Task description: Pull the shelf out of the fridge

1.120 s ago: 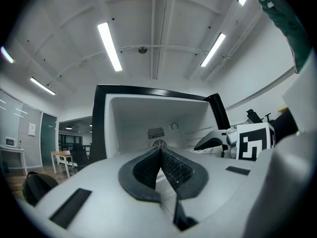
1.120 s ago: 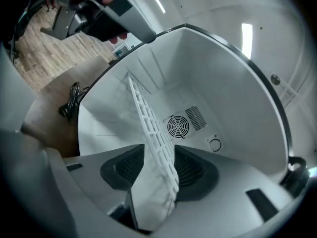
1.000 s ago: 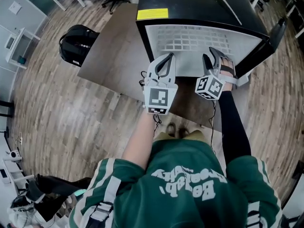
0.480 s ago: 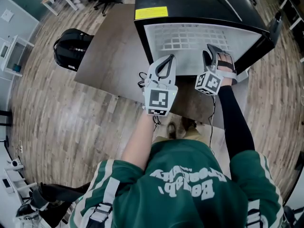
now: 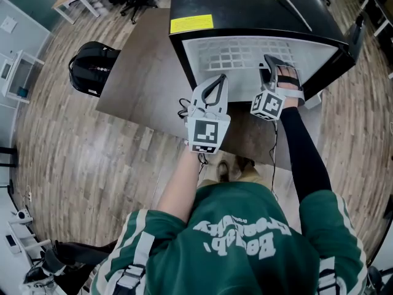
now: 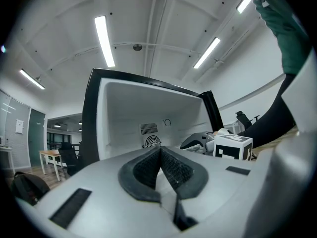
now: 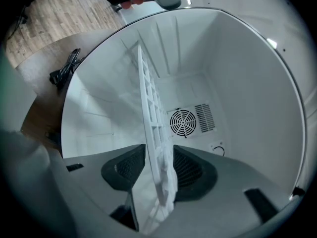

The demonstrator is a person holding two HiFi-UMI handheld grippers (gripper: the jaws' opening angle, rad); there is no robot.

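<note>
Where I'm at: the right gripper (image 5: 273,64) is reached into the open fridge (image 5: 245,5), and in the right gripper view the white grid shelf (image 7: 153,133) runs edge-on straight between its pads. As far as I can judge it's pinched on the shelf's front rim. One pad is clearly touching, and the other looks tight or a hair off.

The left gripper (image 5: 217,82) has its jaws pressed together with nothing in them. It sits just outside the opening, by the left front corner, and isn't touching the shelf.

The shelf sits inside the white cavity, up in its side rails. Its long run heads straight away from the right claw toward the back wall, where the round fan grille (image 7: 183,122) is. So I reckon the pull is straight back toward my body along that same line, with no twisting or it'll bind in the rails. The right hand owns this one. The left is near enough to support the other front corner if needed.

There's a yellow label (image 5: 191,23) on the fridge's top front edge, but the print is too small to read. There's lettering on my green shirt too, though I can't make it out reliably.
</note>
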